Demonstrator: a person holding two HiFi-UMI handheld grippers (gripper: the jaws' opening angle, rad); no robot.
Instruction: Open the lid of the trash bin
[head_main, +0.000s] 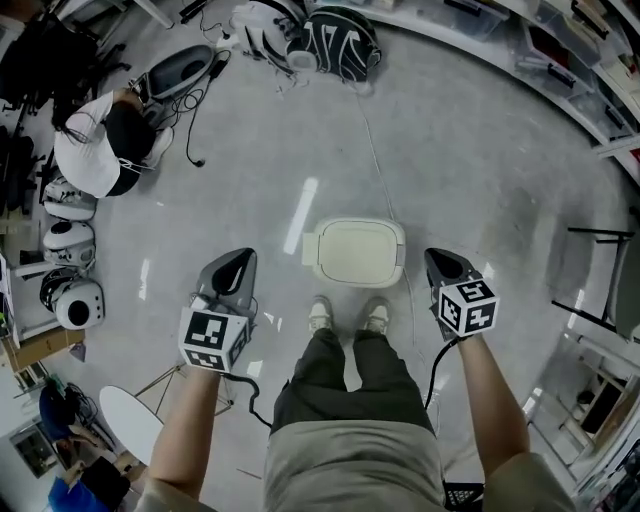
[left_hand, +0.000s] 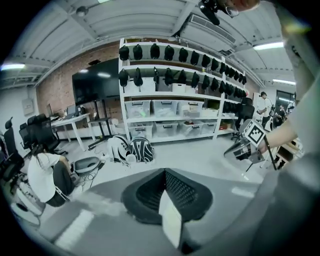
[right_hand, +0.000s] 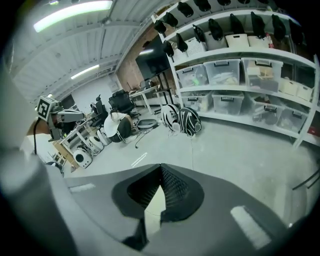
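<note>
**A:** Where is the bin?

**B:** Only the head view has it. One cream, round-cornered rectangular plastic trash bin (head_main: 358, 252) stands on the grey concrete floor (head_main: 480, 170), lid down flat, just ahead of the person's two pale shoes (head_main: 320, 314). It sits between the two grippers and touches neither.

**A:** And the gripper views?

**B:** Neither shows the bin. Both look out level across the room. The left gripper view catches a white shelving rack (left_hand: 170, 90) hung with rows of dark helmet-like items and loaded with clear storage boxes, plus a black screen (left_hand: 95, 82) against a brick wall. The right gripper view sees the same rack from the side.

**A:** The jaws?

**B:** The left gripper (head_main: 238, 262) has its jaws brought together at the tips, with nothing between them. The right gripper (head_main: 445, 262) is the same. Each gripper view also catches the other gripper off to one side, held in the air.

**A:** Counts?

**B:** One bin, two grippers, and two marker cubes, one on each gripper. Two backpacks (head_main: 340, 40) lie on the floor near the rack, one white and black, one black with white stripes. One person in a white shirt (head_main: 90, 140) crouches at the head view's upper left.
</note>
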